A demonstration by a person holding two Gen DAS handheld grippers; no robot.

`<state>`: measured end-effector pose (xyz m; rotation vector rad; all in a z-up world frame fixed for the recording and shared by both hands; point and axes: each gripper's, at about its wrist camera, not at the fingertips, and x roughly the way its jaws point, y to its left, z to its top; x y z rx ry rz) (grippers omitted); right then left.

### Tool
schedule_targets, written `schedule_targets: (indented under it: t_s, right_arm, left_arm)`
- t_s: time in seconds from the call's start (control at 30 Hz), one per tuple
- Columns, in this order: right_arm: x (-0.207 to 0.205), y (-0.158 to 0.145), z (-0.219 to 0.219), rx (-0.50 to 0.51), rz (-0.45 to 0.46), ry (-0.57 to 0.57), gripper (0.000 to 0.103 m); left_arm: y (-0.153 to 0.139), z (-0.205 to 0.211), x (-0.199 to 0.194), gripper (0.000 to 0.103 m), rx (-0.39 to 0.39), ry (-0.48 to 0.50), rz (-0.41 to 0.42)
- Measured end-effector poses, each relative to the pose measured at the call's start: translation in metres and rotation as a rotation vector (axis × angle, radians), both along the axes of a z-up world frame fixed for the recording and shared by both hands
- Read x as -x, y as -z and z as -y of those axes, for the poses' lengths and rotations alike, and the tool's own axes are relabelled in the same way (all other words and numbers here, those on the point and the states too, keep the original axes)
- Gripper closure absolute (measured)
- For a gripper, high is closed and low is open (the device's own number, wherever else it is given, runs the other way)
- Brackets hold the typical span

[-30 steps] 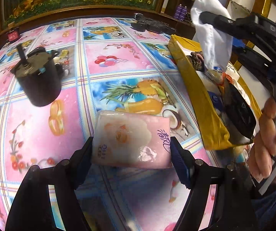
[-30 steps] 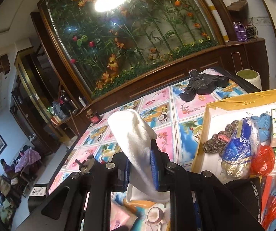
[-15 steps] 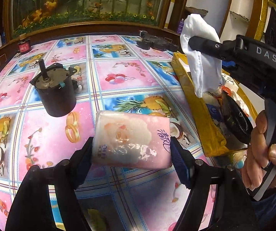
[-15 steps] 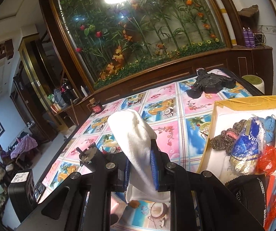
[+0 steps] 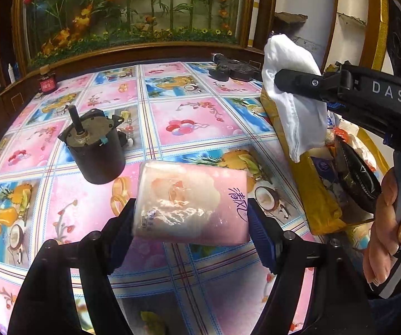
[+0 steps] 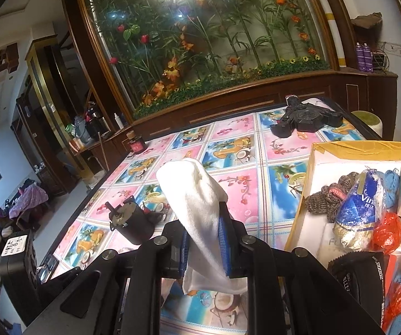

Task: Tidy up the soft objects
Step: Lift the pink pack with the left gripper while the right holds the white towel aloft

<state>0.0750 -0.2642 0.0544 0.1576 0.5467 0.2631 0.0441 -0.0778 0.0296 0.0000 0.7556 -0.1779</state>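
Observation:
My left gripper (image 5: 190,217) is shut on a pink tissue pack (image 5: 190,199), held crosswise above the fruit-patterned tablecloth (image 5: 195,122). Both blue pads press on the pack's ends. My right gripper (image 6: 204,240) is shut on a white cloth (image 6: 197,209) that stands up between its pads and hangs below them. The left wrist view shows the same white cloth (image 5: 292,92) in the right gripper, held over the near edge of the yellow box (image 5: 309,184). The yellow box (image 6: 365,146) holds several soft things: a knitted glove, a blue tissue bag, a red bag.
A black motor with a shaft (image 5: 95,145) stands on the table left of the tissue pack. A black tool (image 6: 303,117) lies at the far end, a small red jar (image 6: 135,143) at the far left edge. A person's hand (image 5: 387,229) grips the right handle.
Both views have tilted upward, showing more of the far wall and plant display. The tissue pack and the white cloth stay gripped as before.

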Motion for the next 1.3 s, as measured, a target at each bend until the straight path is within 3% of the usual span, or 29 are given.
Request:
schedule_targets:
  t_s: [0.37,1.3]
  right_arm:
    - [0.002,-0.003,0.001,-0.003,-0.007,0.008,0.085]
    - [0.007,-0.008,0.016,-0.038,-0.007,0.046,0.085]
  left_arm:
    - [-0.002,0.007,0.0,0.029,-0.084,-0.018,0.04]
    - [-0.007,0.022,-0.008,0.029,-0.119,-0.004,0.062]
